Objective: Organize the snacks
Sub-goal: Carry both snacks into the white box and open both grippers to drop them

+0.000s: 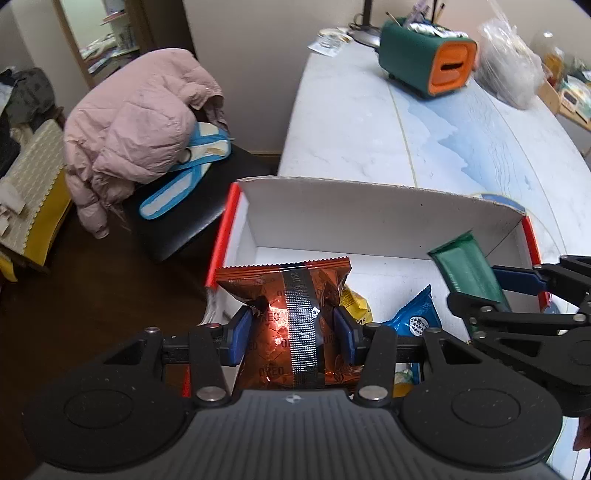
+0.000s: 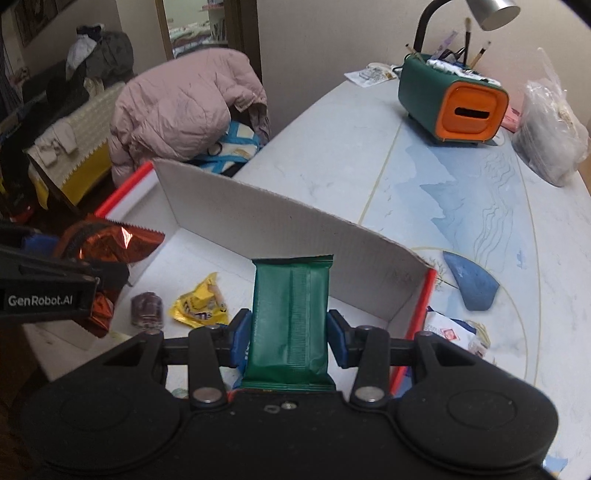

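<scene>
My left gripper (image 1: 293,334) is shut on an orange foil Oreo packet (image 1: 291,295), held over the left part of a white cardboard box with red edges (image 1: 369,218). My right gripper (image 2: 290,341) is shut on a green snack packet (image 2: 291,317), held over the same box (image 2: 280,218); the green packet (image 1: 467,269) also shows in the left wrist view. On the box floor lie a yellow candy bag (image 2: 197,304), a small dark purple packet (image 2: 147,310) and a blue packet (image 1: 415,312). The orange packet (image 2: 110,240) shows at the left of the right wrist view.
The box sits at the near end of a pale marble-patterned table (image 2: 424,192). A green and orange holder (image 2: 450,107), a clear plastic bag (image 2: 550,136) and a lamp (image 2: 491,11) stand at the far end. A pink jacket (image 1: 136,122) lies on a chair to the left.
</scene>
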Available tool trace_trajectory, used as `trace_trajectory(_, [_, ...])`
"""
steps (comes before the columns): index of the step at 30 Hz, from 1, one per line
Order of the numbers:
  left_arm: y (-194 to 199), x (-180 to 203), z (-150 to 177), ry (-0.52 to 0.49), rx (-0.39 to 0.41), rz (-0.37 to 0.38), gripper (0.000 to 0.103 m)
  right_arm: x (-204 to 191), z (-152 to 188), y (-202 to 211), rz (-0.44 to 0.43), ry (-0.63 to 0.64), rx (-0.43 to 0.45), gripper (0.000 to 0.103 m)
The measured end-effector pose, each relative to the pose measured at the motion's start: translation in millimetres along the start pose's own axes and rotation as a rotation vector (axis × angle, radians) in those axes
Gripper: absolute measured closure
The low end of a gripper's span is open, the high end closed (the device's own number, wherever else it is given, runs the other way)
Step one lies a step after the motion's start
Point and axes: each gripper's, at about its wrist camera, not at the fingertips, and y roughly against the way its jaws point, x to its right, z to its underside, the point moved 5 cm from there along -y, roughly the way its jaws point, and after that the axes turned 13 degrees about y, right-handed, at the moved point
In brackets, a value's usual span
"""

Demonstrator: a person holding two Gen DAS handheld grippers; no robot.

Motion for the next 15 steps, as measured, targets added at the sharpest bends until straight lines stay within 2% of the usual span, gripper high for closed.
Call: trace_trajectory(15, [-51,17,-1,-0.065,-0.124,-0.036,0.056,-6,-2,-36,-0.054,0.003,-0.071,0.061])
